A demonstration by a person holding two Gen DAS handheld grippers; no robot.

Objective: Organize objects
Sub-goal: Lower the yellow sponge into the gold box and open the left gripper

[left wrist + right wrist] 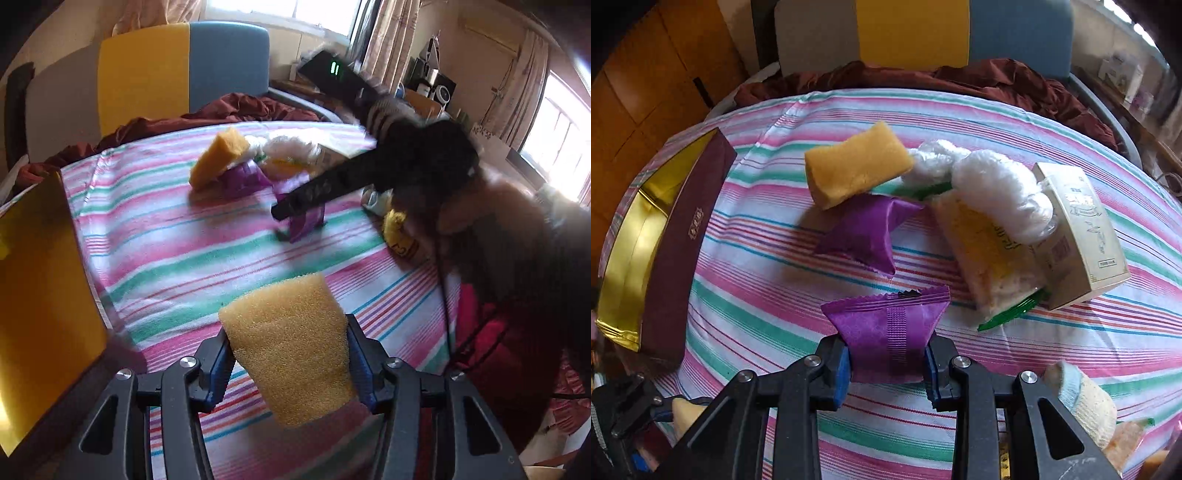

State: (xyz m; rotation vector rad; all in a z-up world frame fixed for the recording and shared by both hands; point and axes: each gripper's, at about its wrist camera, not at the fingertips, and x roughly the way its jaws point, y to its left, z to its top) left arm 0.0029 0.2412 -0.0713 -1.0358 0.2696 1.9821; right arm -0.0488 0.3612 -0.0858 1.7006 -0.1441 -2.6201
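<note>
Two yellow sponges: one (291,350) clamped in the left gripper (291,365) above the striped cloth (166,251), the other (857,166) lying mid-cloth. Two purple packets: one (890,332) pinched tight in the right gripper (888,363), the other (868,232) flat under the lying sponge's edge. One white fluffy bundle (997,192), one snack bag (990,258), one cream carton (1078,236) toward the right edge. One gold-lined box (665,251) at the left edge.
</note>
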